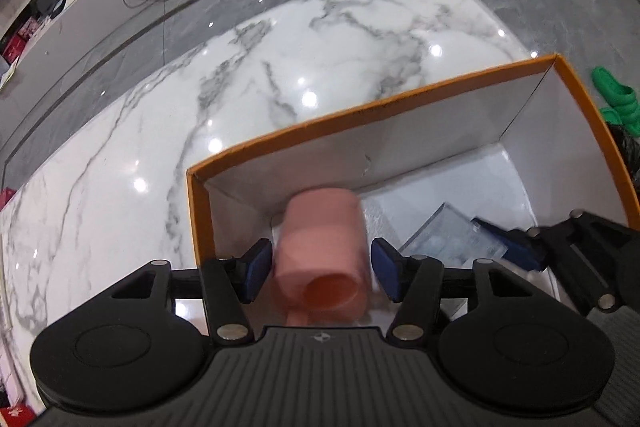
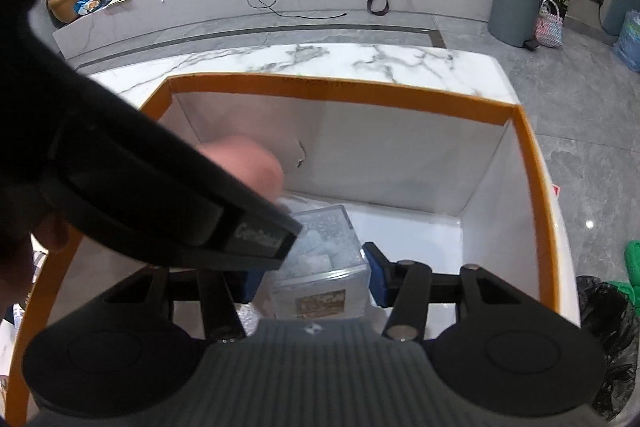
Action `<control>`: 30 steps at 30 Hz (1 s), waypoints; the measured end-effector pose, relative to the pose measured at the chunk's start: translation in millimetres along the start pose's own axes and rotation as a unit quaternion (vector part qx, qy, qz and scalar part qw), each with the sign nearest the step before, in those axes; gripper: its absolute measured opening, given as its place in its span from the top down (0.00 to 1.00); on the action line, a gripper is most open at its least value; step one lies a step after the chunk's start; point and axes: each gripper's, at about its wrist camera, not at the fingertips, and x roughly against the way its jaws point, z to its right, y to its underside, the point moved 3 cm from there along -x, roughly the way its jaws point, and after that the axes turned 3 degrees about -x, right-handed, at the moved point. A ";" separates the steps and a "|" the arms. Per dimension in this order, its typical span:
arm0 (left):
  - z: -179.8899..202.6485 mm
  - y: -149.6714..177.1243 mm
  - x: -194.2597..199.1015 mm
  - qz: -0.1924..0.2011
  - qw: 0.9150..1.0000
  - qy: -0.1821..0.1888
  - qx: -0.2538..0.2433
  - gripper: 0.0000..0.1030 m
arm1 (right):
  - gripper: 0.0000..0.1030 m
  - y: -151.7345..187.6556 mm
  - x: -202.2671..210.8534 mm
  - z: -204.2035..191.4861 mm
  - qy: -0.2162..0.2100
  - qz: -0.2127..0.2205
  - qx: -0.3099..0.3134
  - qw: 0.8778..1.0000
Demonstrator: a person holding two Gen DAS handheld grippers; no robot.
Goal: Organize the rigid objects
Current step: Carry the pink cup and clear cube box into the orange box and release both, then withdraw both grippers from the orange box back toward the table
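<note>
Pink cup (image 1: 322, 251) blurred, between pads of left gripper (image 1: 322, 269), inside orange-rimmed box (image 1: 360, 111) near its left wall; mouth faces camera, long axis along fingers. Pads stand clear of cup sides: jaws open, cup likely dropping. Right gripper (image 2: 314, 277) grips clear plastic case (image 2: 320, 259) over box floor, just right of cup. Box sits at right edge of marble table (image 1: 200, 87). Judgement: case needs lowering beside cup, not onto it.

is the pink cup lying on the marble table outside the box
No, the pink cup is between the left gripper's jaws, inside the walls of the orange-rimmed box, not on the marble table.
</note>
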 end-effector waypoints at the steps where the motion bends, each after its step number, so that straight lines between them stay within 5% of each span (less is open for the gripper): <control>1: -0.6 0.0 -0.1 0.001 1.000 0.004 -0.002 0.33 | 0.50 0.6 -1.1 -0.9 0.002 -0.003 0.001 1.000; 13: -51.4 19.3 62.2 0.124 0.988 0.076 0.052 0.33 | 0.50 7.4 -10.2 2.8 0.004 -0.054 -0.042 0.998; 20: -77.8 44.5 55.4 0.101 0.988 0.075 0.093 0.34 | 0.53 -0.5 -13.3 -5.7 -0.004 -0.037 -0.065 0.997; 27: -81.8 73.4 42.1 0.085 0.983 0.119 0.113 0.61 | 0.51 -1.3 -10.9 -10.6 -0.025 -0.038 -0.078 0.996; 30: -82.7 78.6 37.6 0.089 0.979 0.138 0.119 0.66 | 0.39 1.2 1.3 -9.3 -0.045 -0.029 -0.059 0.997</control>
